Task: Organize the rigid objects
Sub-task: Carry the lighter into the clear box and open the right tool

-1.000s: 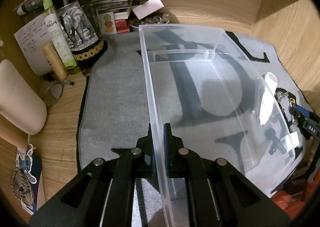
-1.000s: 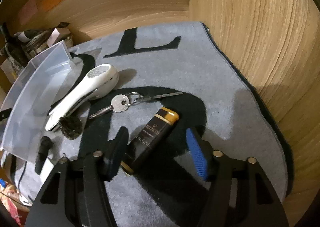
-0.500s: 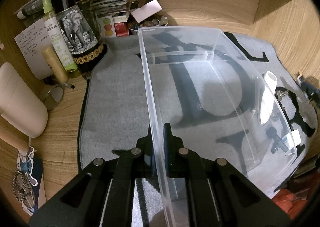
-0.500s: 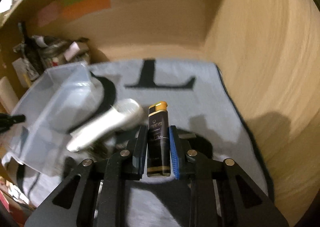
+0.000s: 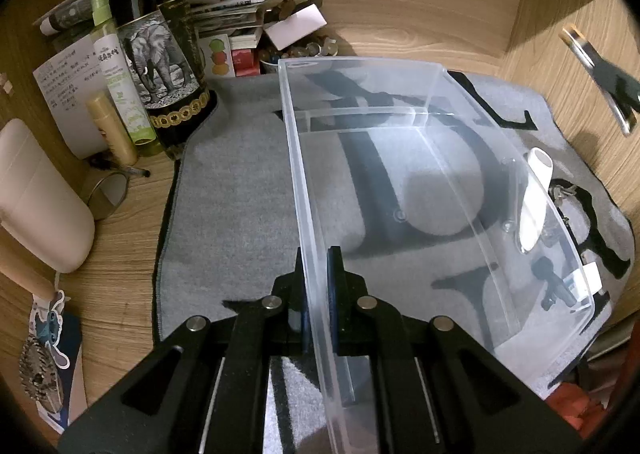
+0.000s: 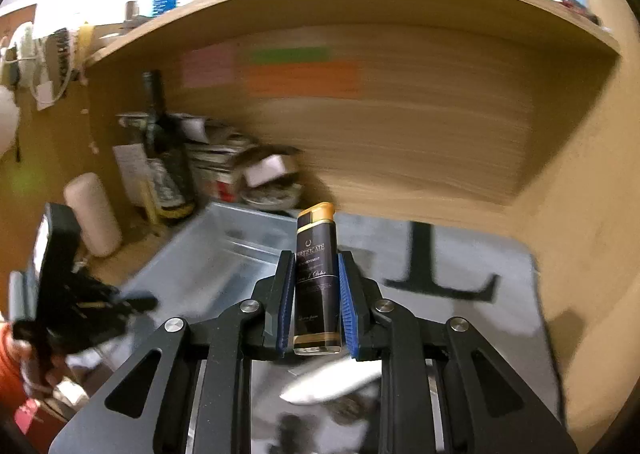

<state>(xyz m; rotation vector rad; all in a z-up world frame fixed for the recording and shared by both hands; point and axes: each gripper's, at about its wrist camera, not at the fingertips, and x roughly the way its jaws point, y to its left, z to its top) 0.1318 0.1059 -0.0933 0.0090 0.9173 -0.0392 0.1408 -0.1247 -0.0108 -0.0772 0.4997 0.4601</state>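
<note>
Lighter (image 6: 317, 278) — clamped between claw (image 6: 316, 306) pads.

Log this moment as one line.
left gripper: shut on bin wall | right gripper: shut on lighter, lifted

The black lighter (image 6: 317, 274) reads "CERTIFICATE" (smaller lines illegible).

Both wrist views close, angled down (shared: clear bin (image 5: 420, 182)).
</note>
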